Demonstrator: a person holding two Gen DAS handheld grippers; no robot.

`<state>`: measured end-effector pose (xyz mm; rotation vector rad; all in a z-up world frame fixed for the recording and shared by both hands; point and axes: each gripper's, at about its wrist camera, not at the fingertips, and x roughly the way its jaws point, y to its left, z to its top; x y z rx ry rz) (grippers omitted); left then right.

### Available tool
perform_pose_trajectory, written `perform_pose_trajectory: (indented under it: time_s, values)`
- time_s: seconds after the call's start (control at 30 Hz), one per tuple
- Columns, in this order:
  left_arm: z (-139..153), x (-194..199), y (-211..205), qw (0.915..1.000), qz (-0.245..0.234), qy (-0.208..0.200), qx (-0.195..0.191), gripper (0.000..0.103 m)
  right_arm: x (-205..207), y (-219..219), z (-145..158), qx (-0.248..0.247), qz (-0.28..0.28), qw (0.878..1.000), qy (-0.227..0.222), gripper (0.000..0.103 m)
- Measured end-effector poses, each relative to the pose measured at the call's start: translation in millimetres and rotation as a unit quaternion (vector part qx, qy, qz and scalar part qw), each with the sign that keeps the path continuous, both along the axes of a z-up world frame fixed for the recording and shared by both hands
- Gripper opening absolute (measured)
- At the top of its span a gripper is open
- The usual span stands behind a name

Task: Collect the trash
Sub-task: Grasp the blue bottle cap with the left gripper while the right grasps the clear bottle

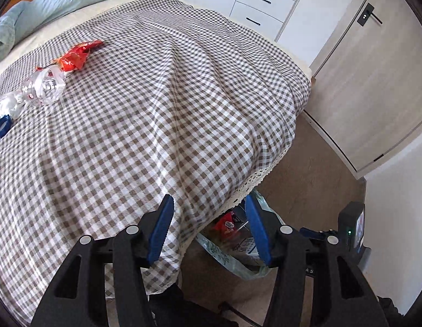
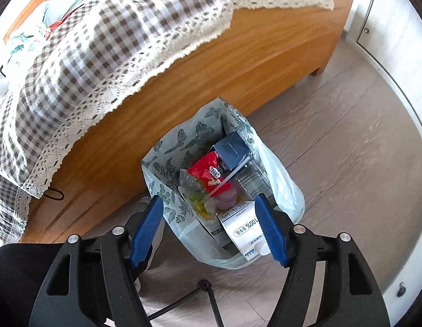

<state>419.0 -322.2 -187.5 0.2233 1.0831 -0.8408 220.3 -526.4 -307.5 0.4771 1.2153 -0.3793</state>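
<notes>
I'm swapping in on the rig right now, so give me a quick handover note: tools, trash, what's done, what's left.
Left tool: open, nothing in it, over the bed's near corner.
Right tool: open, empty, above the trash bag on the floor beside the bed frame.
Done: bag already holds a milk carton, a red packet, a dark box and other bits.
Left: on the checked bedspread, a red wrapper, a crushed clear bottle and a blue cap.
</notes>
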Motion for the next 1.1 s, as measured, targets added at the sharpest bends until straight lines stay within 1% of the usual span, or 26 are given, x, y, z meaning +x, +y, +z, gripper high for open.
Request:
perform_pose_trajectory:
  time_s: [0.07, 0.13, 0.23, 0.3, 0.33, 0.4, 0.43, 0.5, 0.57, 0.6, 0.7, 0.73, 0.77, 0.8, 0.87, 0.93, 1.0, 1.1]
  values:
    - [2, 6, 8, 1.0, 0.007, 0.003, -0.003, 0.056, 3, 6, 8, -0.01, -0.001, 1.0, 0.007, 0.067]
    - [9, 13, 21, 0.9998, 0.013, 0.005, -0.015, 0.056, 6, 11, 20, -0.022, -0.005, 1.0, 0.005, 0.067]
    - [23, 31, 42, 0.9987, 0.033, -0.006, -0.037, 0.058, 15, 23, 48, -0.049, -0.003, 0.999, -0.016, 0.067]
    - [27, 48, 55, 0.9967, 0.062, -0.024, -0.047, 0.061, 28, 34, 70, -0.068, 0.004, 0.997, -0.039, 0.067]
    - [29, 56, 62, 0.9956, 0.075, -0.035, -0.045, 0.061, 36, 40, 80, -0.075, 0.01, 0.996, -0.054, 0.067]
    - [31, 73, 80, 0.9918, 0.11, -0.059, -0.029, 0.061, 55, 56, 101, -0.09, 0.021, 0.992, -0.09, 0.067]
    - [32, 81, 91, 0.9897, 0.125, -0.065, -0.027, 0.061, 67, 65, 108, -0.093, 0.027, 0.989, -0.108, 0.067]
    - [34, 98, 114, 0.9872, 0.143, -0.065, -0.029, 0.063, 93, 84, 119, -0.075, 0.04, 0.985, -0.153, 0.067]
    - [34, 118, 136, 0.9831, 0.17, -0.068, -0.015, 0.068, 121, 106, 124, -0.055, 0.055, 0.979, -0.188, 0.067]
    - [34, 127, 148, 0.9805, 0.183, -0.07, -0.009, 0.07, 136, 117, 124, -0.049, 0.064, 0.977, -0.199, 0.067]
    - [33, 150, 182, 0.9716, 0.225, -0.073, -0.004, 0.071, 178, 146, 125, -0.045, 0.088, 0.971, -0.219, 0.067]
    - [32, 156, 193, 0.9679, 0.24, -0.073, -0.004, 0.073, 191, 153, 125, -0.037, 0.094, 0.969, -0.227, 0.067]
    - [31, 163, 203, 0.9648, 0.253, -0.073, -0.005, 0.076, 204, 159, 124, -0.03, 0.098, 0.966, -0.236, 0.067]
    - [29, 170, 213, 0.9617, 0.265, -0.071, -0.005, 0.078, 216, 164, 124, -0.022, 0.104, 0.964, -0.245, 0.067]
    - [21, 184, 227, 0.9556, 0.289, -0.055, -0.001, 0.079, 240, 174, 128, -0.004, 0.112, 0.958, -0.265, 0.067]
    - [10, 193, 235, 0.9484, 0.315, -0.035, 0.005, 0.079, 264, 183, 131, 0.022, 0.112, 0.952, -0.283, 0.063]
    - [5, 199, 237, 0.9483, 0.316, -0.029, 0.005, 0.079, 292, 193, 131, 0.037, 0.117, 0.949, -0.292, 0.049]
    - [2, 203, 235, 0.9501, 0.309, -0.043, 0.006, 0.079, 324, 199, 128, 0.053, 0.115, 0.945, -0.302, 0.044]
